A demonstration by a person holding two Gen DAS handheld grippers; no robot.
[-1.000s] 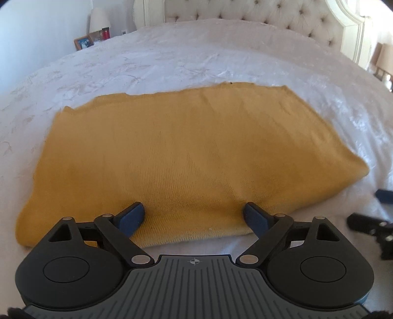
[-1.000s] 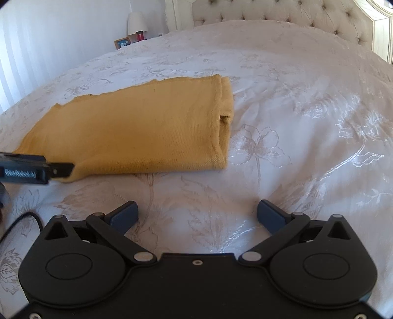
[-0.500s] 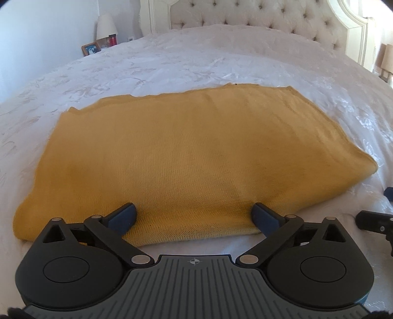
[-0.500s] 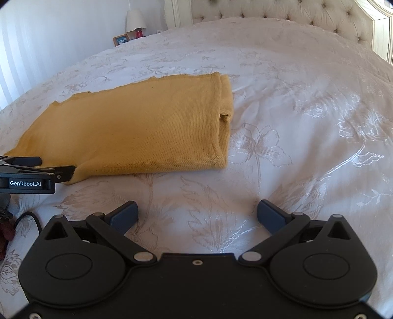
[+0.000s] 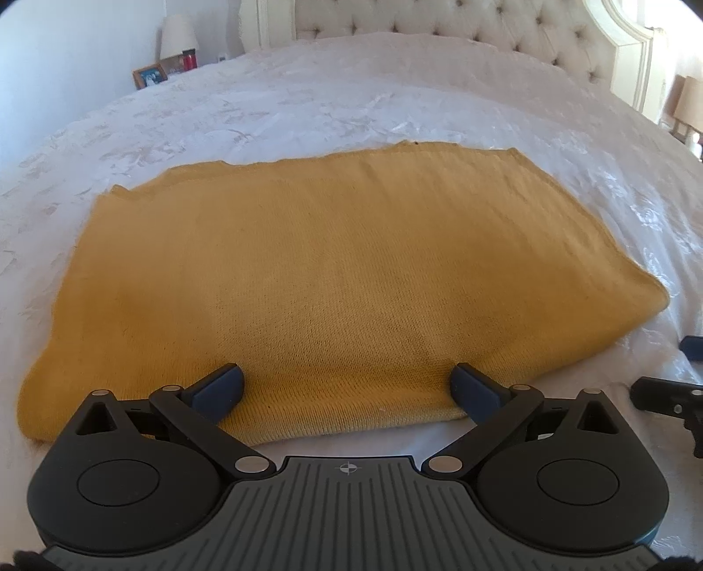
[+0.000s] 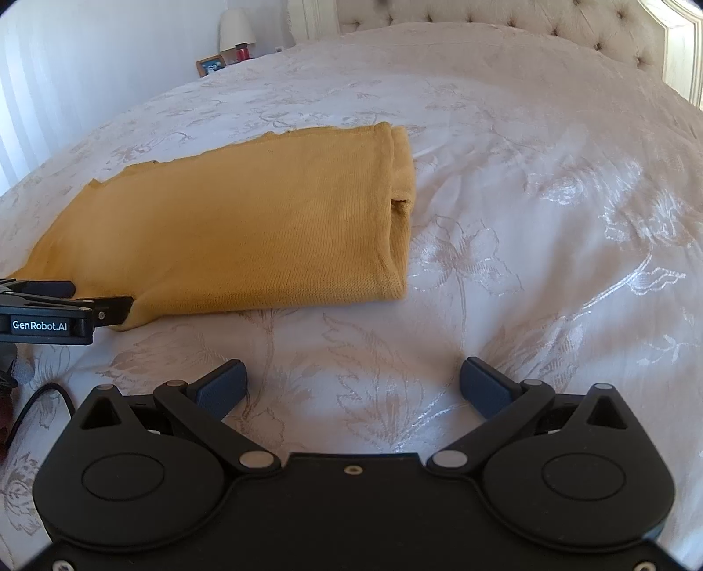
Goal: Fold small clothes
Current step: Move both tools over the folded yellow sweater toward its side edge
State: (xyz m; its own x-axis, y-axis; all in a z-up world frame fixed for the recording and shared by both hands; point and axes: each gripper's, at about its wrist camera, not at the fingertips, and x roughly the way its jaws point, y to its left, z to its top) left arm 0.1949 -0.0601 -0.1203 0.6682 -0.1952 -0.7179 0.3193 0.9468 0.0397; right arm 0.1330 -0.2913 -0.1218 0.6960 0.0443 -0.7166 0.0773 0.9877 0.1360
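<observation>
Your left gripper [image 5: 347, 388] and right gripper [image 6: 353, 386] gape empty; next, pinch the folded mustard-yellow knit garment's [image 5: 334, 281] near edge.

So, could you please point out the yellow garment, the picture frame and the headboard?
yellow garment [image 5: 342, 281]: left wrist view, middle of folded top layer.
picture frame [image 5: 150, 75]: left wrist view, frame's centre.
headboard [image 5: 439, 17]: left wrist view, tufted padding.

The only readable text is "GenRobot.AI", in white letters on the black side of the left claw [image 6: 66, 307].
</observation>
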